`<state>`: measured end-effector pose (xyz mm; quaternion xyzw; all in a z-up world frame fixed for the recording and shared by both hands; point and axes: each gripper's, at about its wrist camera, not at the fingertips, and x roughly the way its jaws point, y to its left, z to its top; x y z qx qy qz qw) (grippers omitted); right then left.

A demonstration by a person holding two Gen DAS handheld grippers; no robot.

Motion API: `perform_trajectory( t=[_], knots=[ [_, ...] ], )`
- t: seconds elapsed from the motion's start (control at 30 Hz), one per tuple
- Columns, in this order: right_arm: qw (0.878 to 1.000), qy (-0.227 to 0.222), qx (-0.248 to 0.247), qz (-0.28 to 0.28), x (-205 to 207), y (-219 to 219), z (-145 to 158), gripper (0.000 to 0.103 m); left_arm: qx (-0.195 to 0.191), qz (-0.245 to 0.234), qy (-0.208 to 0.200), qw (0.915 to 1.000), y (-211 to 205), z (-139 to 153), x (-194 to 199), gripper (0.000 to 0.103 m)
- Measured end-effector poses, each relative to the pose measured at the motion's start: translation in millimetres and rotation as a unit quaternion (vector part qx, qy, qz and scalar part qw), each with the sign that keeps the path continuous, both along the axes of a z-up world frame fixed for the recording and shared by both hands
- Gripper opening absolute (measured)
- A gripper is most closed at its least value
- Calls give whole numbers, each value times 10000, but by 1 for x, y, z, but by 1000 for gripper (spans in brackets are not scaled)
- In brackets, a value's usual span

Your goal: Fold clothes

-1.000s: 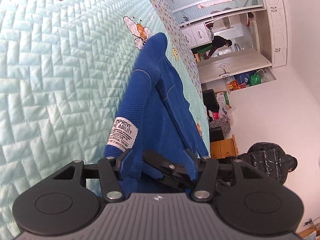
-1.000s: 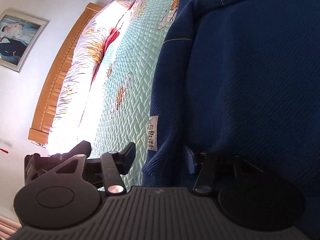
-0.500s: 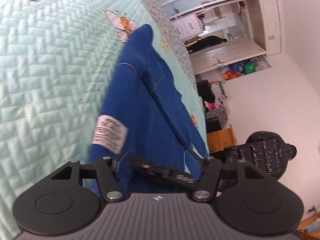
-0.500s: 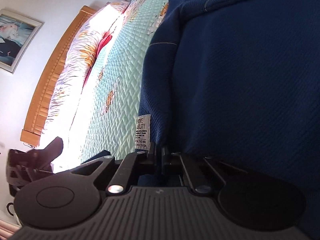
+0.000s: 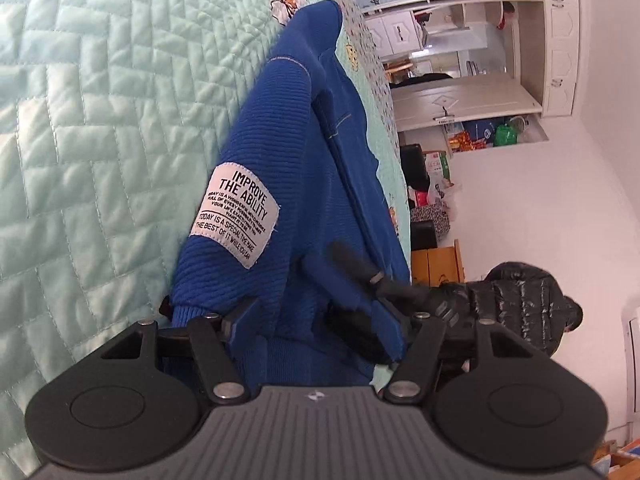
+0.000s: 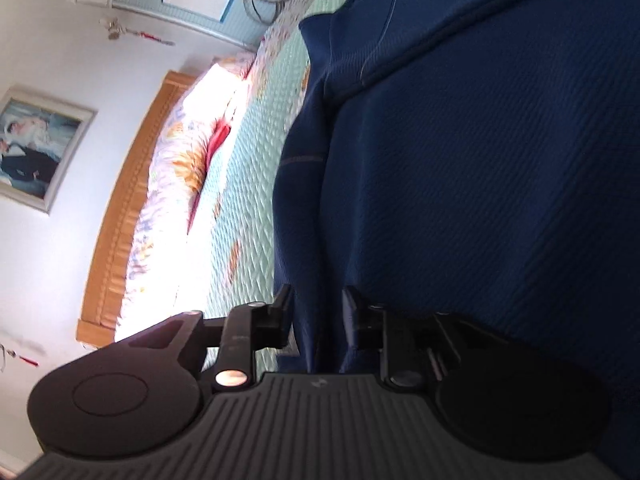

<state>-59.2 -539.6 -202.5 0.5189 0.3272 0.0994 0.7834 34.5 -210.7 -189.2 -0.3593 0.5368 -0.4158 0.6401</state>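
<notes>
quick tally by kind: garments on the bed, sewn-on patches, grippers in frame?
Blue knit sweater: 1
White text patch: 1
Grippers: 2, left gripper and right gripper, whose jaws are opening around a sweater fold
Total: 4

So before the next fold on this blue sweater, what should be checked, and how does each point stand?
1. Blue sweater lies on the quilt: ok.
2. Fabric between the left gripper fingers: ok; pads pressing: cannot tell.
3. Right gripper jaws opening, sweater edge between them: not ok as a firm hold.
4. White label faces up: ok.
5. Far sleeve flat: cannot tell.
</notes>
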Motion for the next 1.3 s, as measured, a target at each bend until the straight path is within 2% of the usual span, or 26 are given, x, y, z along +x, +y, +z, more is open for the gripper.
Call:
perform_trajectory(
  t=[0.07,0.2,0.37,0.53,0.7,0.73,0.77,0.8,0.83,0.87,0.97,1.03,1.13,1.2,1.23,1.3],
  knots=[
    [10000,-27,30,-54,15,-8,4,39,28,-72,-49,10000,-1,1,1,64],
    [9993,19,-362,-73,66,-14,12,40,36,-125,-55,9999,0,1,1,63],
    [9977,194,-620,-204,119,-17,10,41,282,-327,-429,9981,-6,11,-1,63],
    [9971,358,-646,-199,138,-17,3,41,519,-519,-831,9938,-16,19,-6,63],
    [9984,233,-512,-50,147,-12,-2,41,515,-552,-864,9934,-19,18,-9,63],
    [9988,251,-419,-49,150,-14,-3,40,509,-552,-856,9935,-19,17,-9,63],
    [9991,268,-326,-49,152,-15,-4,31,504,-553,-849,9936,-20,17,-9,63],
    [9993,286,-233,-49,154,-16,-5,12,500,-552,-837,9937,-19,16,-9,63],
    [9994,304,-139,-53,156,-17,-6,3,499,-550,-823,9938,-17,16,-9,63],
    [9994,319,-42,-112,155,-20,-5,3,506,-553,-821,9938,-16,17,-9,63],
    [9995,81,-264,-184,147,-27,19,3,556,-583,-857,9931,-17,19,-10,63],
    [9968,159,-761,-165,149,-28,31,3,603,-612,-892,9923,-18,20,-11,63],
    [9909,305,-1309,67,160,-23,28,4,675,-660,-961,9909,-21,22,-12,63],
    [9881,372,-1468,278,166,-20,19,8,718,-687,-999,9900,-22,24,-13,63],
    [9868,401,-1525,373,168,-18,14,8,733,-697,-1016,9897,-22,25,-13,63],
    [9928,392,-1104,249,154,-27,10,18,754,-714,-1038,9892,-23,26,-14,63]
  ],
)
